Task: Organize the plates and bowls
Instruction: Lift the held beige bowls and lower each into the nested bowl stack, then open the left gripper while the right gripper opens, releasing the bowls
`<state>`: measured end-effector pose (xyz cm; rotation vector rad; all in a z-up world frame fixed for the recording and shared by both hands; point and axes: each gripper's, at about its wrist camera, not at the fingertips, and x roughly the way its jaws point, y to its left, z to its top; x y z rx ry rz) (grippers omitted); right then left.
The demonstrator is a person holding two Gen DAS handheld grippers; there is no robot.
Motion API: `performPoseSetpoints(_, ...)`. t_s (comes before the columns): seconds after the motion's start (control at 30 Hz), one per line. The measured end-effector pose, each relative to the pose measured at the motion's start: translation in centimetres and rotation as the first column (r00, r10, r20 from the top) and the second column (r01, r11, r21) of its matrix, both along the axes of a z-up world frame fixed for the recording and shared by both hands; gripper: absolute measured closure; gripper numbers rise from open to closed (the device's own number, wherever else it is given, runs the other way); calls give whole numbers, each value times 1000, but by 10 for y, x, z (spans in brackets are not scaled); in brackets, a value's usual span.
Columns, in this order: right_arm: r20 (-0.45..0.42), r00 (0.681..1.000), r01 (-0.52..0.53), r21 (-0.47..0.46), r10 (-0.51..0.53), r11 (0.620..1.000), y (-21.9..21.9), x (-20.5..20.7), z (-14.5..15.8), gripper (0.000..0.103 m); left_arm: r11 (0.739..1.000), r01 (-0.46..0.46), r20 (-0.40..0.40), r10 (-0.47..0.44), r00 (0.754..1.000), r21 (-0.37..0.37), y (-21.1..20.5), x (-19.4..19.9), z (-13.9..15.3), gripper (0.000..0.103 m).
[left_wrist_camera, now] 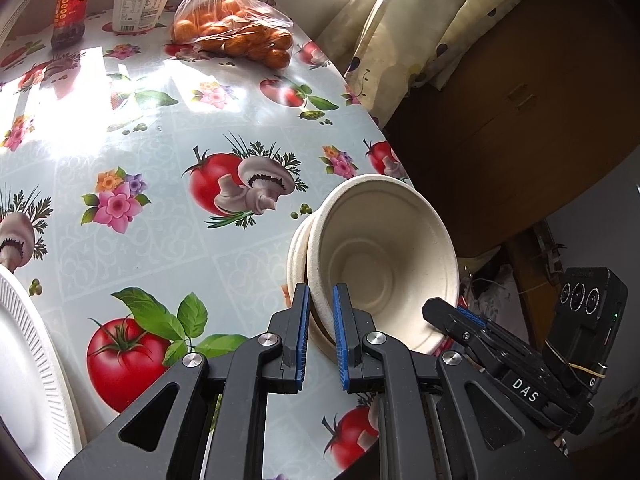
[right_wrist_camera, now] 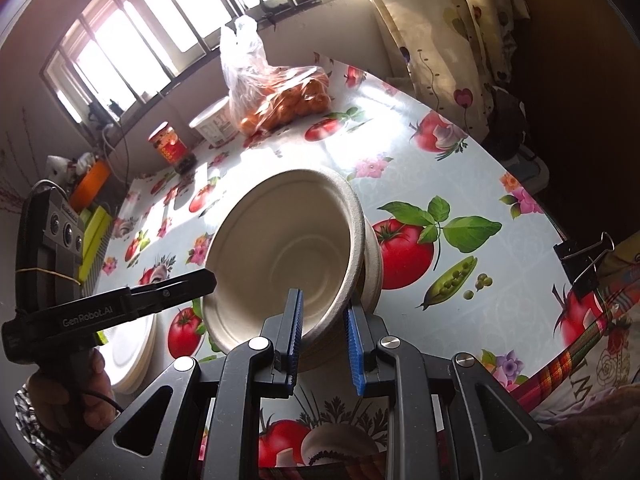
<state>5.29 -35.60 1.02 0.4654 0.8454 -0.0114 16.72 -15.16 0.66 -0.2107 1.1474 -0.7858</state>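
Observation:
A nested stack of beige pulp bowls (left_wrist_camera: 384,264) is held tilted above the table's right part, mouth toward the cameras. My left gripper (left_wrist_camera: 320,292) is shut on the stack's near rim, one blue pad inside the top bowl and one outside. My right gripper (left_wrist_camera: 436,308) pinches the lower right rim. In the right wrist view the right gripper (right_wrist_camera: 322,300) is shut on the wall of the bowls (right_wrist_camera: 288,248), and the left gripper (right_wrist_camera: 208,278) touches their left rim. White ribbed plates (left_wrist_camera: 24,360) are stacked at the table's near left (right_wrist_camera: 132,344).
The tablecloth (left_wrist_camera: 168,128) carries tomato and flower prints. At the far side stand a red-labelled jar (left_wrist_camera: 70,10), a white tub (left_wrist_camera: 140,4) and a plastic bag of oranges (left_wrist_camera: 236,36). A curtain (left_wrist_camera: 400,40) hangs past the right edge. A binder clip (right_wrist_camera: 580,256) grips the cloth's edge.

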Motion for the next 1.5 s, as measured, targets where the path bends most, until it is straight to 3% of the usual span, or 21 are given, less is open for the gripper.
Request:
performPoseSetpoints(0.63, -13, 1000, -5, -40, 4, 999, 7, 1, -3, 79, 1000, -5, -5, 5, 1000, 3, 0, 0, -3, 91)
performPoseSetpoints(1.0, -11, 1000, -19, -99, 18, 995, 16, 2, -1, 75, 999, -9, 24, 8, 1000, 46, -4, -1, -3, 91)
performPoseSetpoints(1.5, 11, 999, -30, -137, 32, 990, 22, 2, 4, 68, 992, -29, 125, 14, 992, 121, -9, -10, 2, 90)
